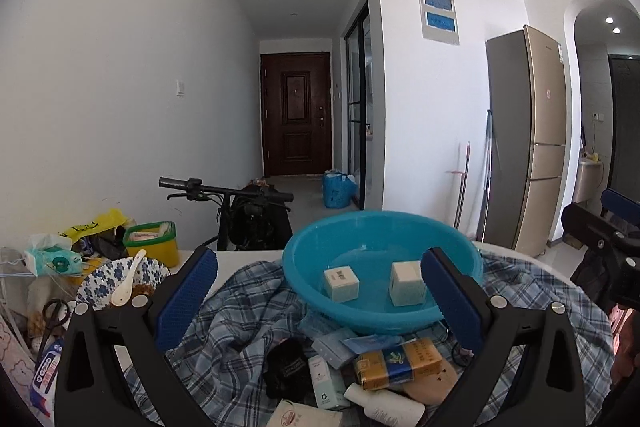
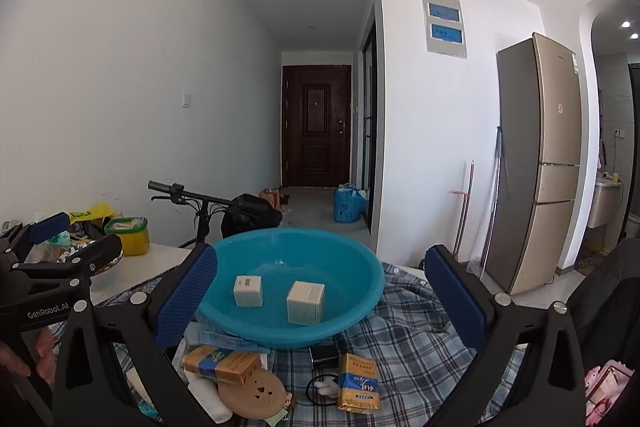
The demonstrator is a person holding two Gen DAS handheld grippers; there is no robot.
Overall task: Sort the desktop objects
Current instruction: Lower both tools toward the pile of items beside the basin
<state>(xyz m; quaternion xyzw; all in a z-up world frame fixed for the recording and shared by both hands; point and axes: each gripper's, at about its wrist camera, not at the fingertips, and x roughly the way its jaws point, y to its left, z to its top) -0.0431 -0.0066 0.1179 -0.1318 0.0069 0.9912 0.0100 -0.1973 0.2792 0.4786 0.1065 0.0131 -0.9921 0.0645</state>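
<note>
Left wrist view: left claw (image 1: 320, 291) is seen spread wide, nothing held between its blue pads (image 1: 188, 301). Teal basin (image 1: 460, 251) is framed between the fingers, set on a plaid shirt (image 1: 240, 311) that is spread over the white worktop (image 1: 248, 257). Two pale cube boxes are seen inside the basin, apart from each other: one with a printed label (image 1: 341, 283), one plain (image 1: 407, 289). Just in front of the basin a heap is seen on the shirt: yellow-and-blue cigarette pack (image 1: 398, 363), black pouch (image 1: 286, 367), small white cartons (image 1: 326, 383), white bottle (image 1: 384, 405). At left, a blue-flowered bowl (image 1: 104, 279) with a white spoon (image 1: 128, 279) in it, scissors (image 1: 52, 319), tissue pack (image 1: 52, 255) and a yellow tub with green rim (image 1: 154, 241) are seen. Right claw (image 1: 604, 239) is partly visible at the right edge; its opening cannot be told from here.

Right wrist view: right claw (image 2: 320, 291) is also wide open and empty. Basin (image 2: 360, 263) sits centre-left between the fingers, both cubes (image 2: 248, 291) (image 2: 305, 303) inside. Near its front rim, one cigarette pack (image 2: 220, 367) lies left beside a round tan item (image 2: 252, 395); a second pack (image 2: 358, 383) lies right on the plaid, apart from the first. Left claw (image 2: 76, 241) is seen at the left edge, fingers parted, nothing between them; a hand (image 2: 38, 355) is visible below it.
</note>
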